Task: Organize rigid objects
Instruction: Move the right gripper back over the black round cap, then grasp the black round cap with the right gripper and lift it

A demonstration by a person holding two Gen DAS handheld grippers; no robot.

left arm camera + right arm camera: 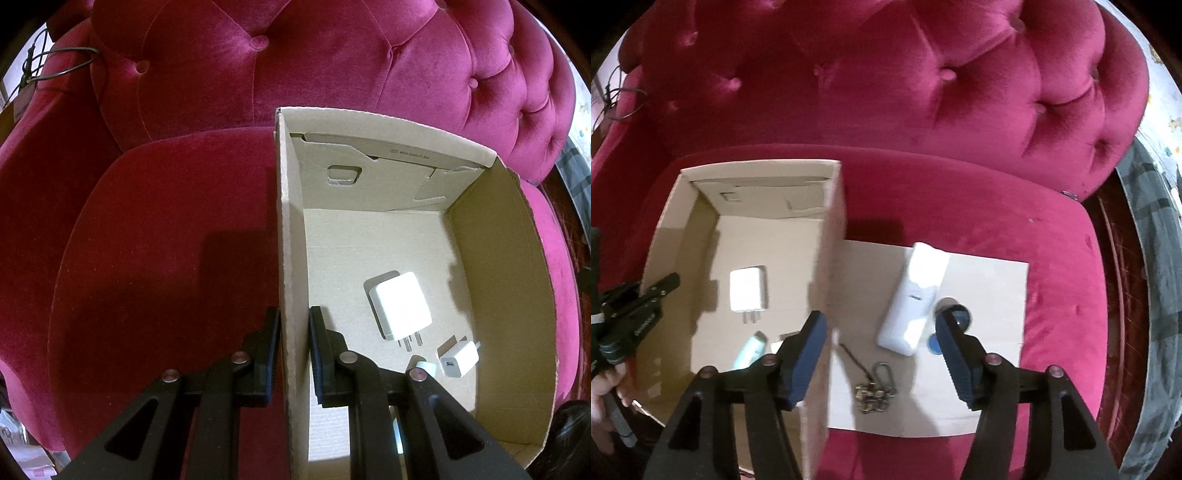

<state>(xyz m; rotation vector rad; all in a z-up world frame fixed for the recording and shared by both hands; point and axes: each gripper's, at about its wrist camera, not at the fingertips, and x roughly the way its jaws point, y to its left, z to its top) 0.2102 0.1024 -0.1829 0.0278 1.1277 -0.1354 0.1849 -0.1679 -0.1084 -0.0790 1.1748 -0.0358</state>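
Cardboard box point(291, 258) wall sits clamped in the left tongs point(294, 325); right tongs point(882, 343) gape apart beside it, above the red sofa point(960, 92)

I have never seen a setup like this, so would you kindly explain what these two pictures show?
A person holds a two-finger gripper in each hand; each carries a fisheye camera looking along its fingers. The left view shows the left gripper pinching a wall of the cardboard box, which sits on a red velvet chair. Inside lie a large white charger and a small white charger. The right view shows the right gripper, open and holding nothing, above a cardboard sheet bearing a white power bank and a keychain.
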